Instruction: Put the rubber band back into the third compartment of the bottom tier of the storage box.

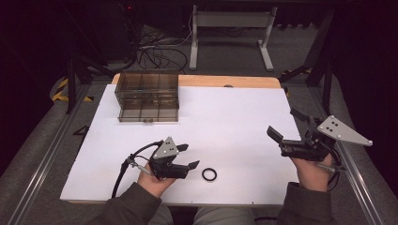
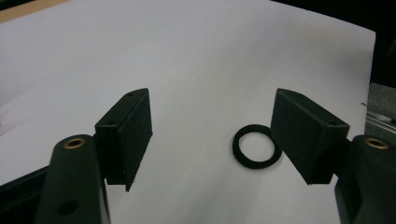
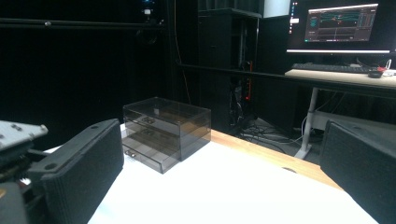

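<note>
Over on the far left of the white tabletop point(image 1: 225, 117) stands a smoked clear drawer box point(image 1: 148, 96), its lowest drawer pulled out a little toward the person. It sits well beyond the left gripper and off to that gripper's left, out of the way for now; my guess is it waits there as the place where the small part ends up, the open drawer ready to take it.

The left gripper point(image 1: 185, 157) is low over the near edge of the tabletop, jaws spread wide and aimed toward the middle. That spread looks deliberate: the black rubber ring point(image 1: 209, 175) lies flat on the sheet just off its right jaw, close but not touching, and a wide mouth lets the jaws come down either side of it. Seen along the gripper's own jaws, the ring point(image 2: 257, 146) sits ahead and hard against the inner face of the right-hand jaw rather than centred in the gap, so I'd judge a small shift toward that side is needed before closing. Nothing is held between the jaws.

The right gripper point(image 1: 286, 124) is raised off the right edge of the tabletop, well apart from the ring, jaws likewise wide and carrying nothing. It points across toward the drawer box point(image 3: 166, 133), which sits straight ahead of it at some distance, as though parked there to steady or work the drawers later.
</note>
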